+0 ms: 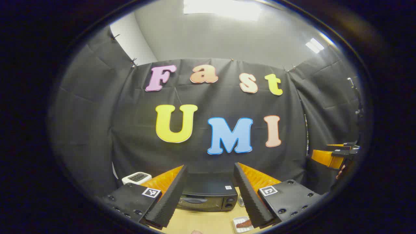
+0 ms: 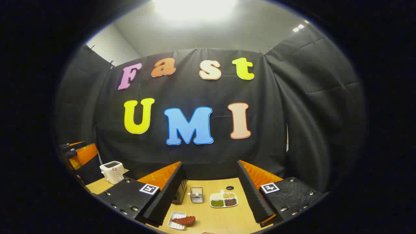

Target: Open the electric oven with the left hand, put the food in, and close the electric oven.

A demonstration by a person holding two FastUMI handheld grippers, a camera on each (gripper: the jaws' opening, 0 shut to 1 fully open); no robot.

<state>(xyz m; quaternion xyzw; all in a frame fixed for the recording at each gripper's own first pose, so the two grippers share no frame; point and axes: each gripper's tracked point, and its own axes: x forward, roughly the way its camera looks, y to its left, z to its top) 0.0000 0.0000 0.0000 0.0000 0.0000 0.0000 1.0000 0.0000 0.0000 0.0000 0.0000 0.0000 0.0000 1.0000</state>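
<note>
The left tool [image 1: 208, 191] is hovering released, its fingers framing the shut electric oven [image 1: 208, 195] at the counter's [image 1: 201, 222] back to line up on its door, while the right tool [image 2: 211, 191], also released, is waiting above the food [image 2: 184, 220] lying in its small white tray [image 2: 174, 224] near the front.

My left gripper [image 1: 208, 195] camera looks forward and slightly upward over the wooden table [image 1: 201, 222] from well back, squarely facing the closed electric oven [image 1: 208, 194] against the booth's cloth wall. My right gripper [image 2: 213, 195] camera, set to the oven's right, faces the same wall, with the oven [image 2: 182, 191] just showing behind its left finger. Both views share the toaster [image 1: 136, 177] left of the oven, the small white tray of food [image 2: 180, 221] in front of it, and the table.
</note>
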